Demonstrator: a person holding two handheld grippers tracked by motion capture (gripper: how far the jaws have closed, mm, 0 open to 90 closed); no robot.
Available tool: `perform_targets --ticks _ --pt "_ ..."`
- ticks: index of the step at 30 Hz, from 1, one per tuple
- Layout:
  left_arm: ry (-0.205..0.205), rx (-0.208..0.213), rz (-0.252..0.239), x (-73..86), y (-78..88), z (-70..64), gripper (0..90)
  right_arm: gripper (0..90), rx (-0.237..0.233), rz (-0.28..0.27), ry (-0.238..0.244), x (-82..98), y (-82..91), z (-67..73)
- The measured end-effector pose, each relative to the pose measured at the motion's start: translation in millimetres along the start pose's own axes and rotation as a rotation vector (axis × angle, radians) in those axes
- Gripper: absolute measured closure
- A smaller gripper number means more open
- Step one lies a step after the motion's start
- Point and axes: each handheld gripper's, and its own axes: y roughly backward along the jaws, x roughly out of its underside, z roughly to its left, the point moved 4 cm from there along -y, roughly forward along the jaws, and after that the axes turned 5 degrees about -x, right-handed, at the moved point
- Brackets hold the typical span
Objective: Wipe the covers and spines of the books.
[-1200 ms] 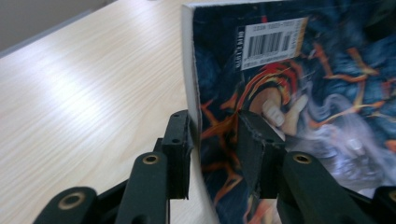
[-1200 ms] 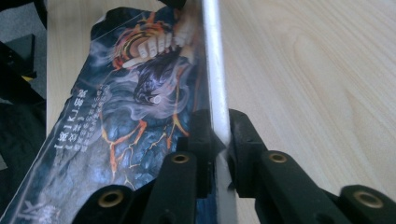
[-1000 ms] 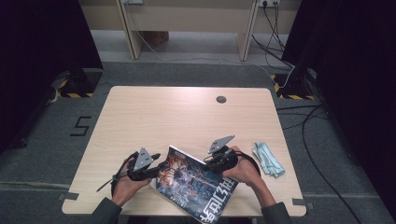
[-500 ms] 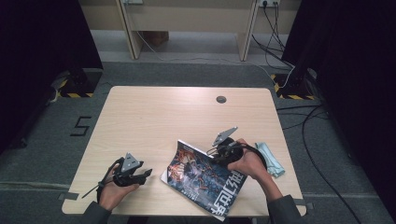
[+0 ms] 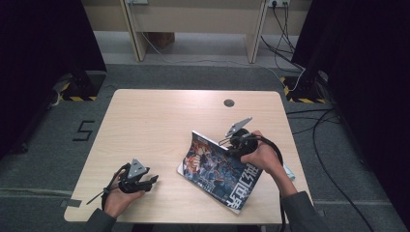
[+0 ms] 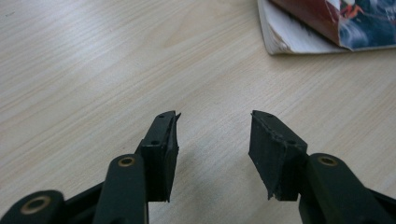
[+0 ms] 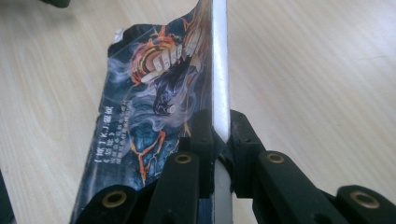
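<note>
High view: we list one comic magazine (image 5: 220,171) on the near right part of the counter (image 5: 159,125), its far edge raised by the right tool (image 5: 231,141). The left tool (image 5: 151,180) sits well apart, near the front left edge.

Left gripper view: we record the left tool (image 6: 214,140) with jaws apart, having just been opening, nothing between them; the magazine's corner (image 6: 322,23) lies ahead.

Right gripper view: we record the right tool (image 7: 220,128) clamped on the cover's edge (image 7: 219,70).

Progress: we judge the cover gripped and partly lifted; turning it fully open remains.
</note>
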Motion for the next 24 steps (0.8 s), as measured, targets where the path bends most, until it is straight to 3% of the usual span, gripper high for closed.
perform_targets --ticks 4,7,8,9,10,13,18,22,24 --pt "-0.002 0.002 0.002 -0.1 -0.7 -0.6 51.8 83.2 0.051 -0.001 -0.004 -7.3 15.1 -10.0" --pt "-0.003 0.001 -0.003 -0.6 -0.9 -1.5 52.1 83.2 0.122 0.016 -0.003 -15.0 29.1 -18.7" --pt "-0.003 0.001 -0.003 -0.6 -0.9 -1.5 52.2 83.2 0.122 0.016 -0.003 -15.0 29.1 -18.7" --pt "-0.001 0.000 -0.004 -0.8 -1.2 -1.6 52.4 83.2 0.168 0.018 -0.011 -19.6 36.5 -23.8" --pt "-0.001 0.000 -0.004 -0.8 -1.2 -1.6 52.4 83.2 0.168 0.018 -0.011 -19.6 36.5 -23.8" --pt "-0.006 0.007 -0.001 -0.8 -1.7 -2.8 52.7 83.2 0.245 0.027 -0.003 -27.1 44.5 -30.5" --pt "-0.007 0.009 0.003 -0.9 -2.2 -3.6 53.1 83.2 0.315 0.036 0.005 -34.3 46.5 -35.2" --pt "-0.007 0.011 0.010 0.2 -2.7 -3.8 53.4 83.1 0.326 0.062 0.047 -37.6 38.3 -24.1" --pt "-0.007 0.011 0.014 0.7 -3.5 -3.6 53.4 83.0 0.294 0.063 0.064 -39.9 36.3 -10.6"
